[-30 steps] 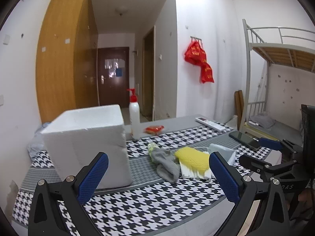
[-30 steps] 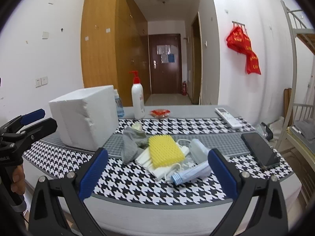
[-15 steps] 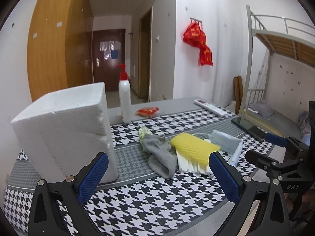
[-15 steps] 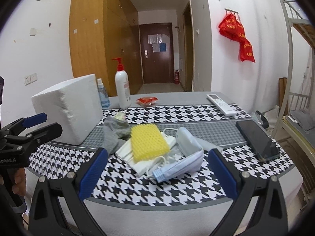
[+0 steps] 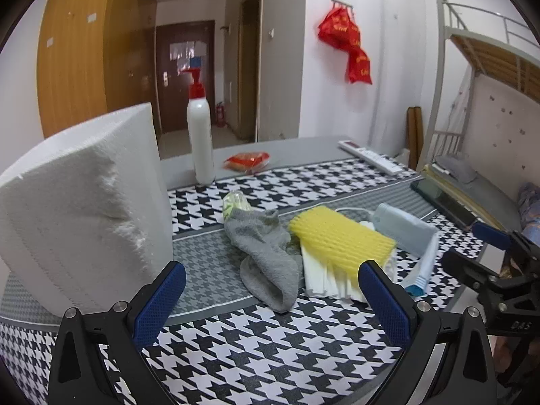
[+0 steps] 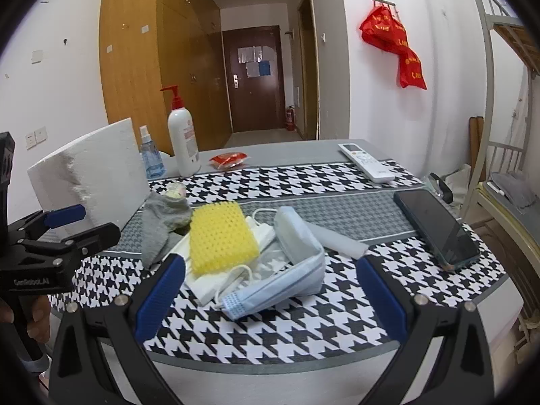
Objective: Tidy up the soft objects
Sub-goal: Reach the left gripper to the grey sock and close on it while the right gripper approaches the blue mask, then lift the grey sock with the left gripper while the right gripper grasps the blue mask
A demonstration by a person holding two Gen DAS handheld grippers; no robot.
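Observation:
A pile of soft things lies mid-table on the houndstooth cloth (image 5: 270,330): a grey sock (image 5: 266,256) (image 6: 162,226), a yellow sponge (image 5: 341,239) (image 6: 219,236) on folded white cloth (image 5: 324,280) (image 6: 209,283), and a pale blue face mask (image 6: 290,270) (image 5: 405,229). My left gripper (image 5: 273,300) stands open just short of the sock, nothing between its fingers. Open too, my right gripper (image 6: 270,297) hovers at the table's near edge in front of the mask and holds nothing. Each gripper shows in the other's view: the left gripper (image 6: 71,222), the right gripper (image 5: 479,249).
A white foam block (image 5: 81,222) (image 6: 91,175) stands left of the pile. Behind are a pump bottle (image 5: 200,138) (image 6: 182,135), a small spray bottle (image 6: 150,155), a red packet (image 5: 246,162), a remote (image 6: 366,162) and a phone (image 6: 435,226). A bunk bed (image 5: 479,108) stands right.
Both grippers have moved closer to the pile and lower toward the table; the sock, sponge and mask loom larger. Nothing on the table has shifted.

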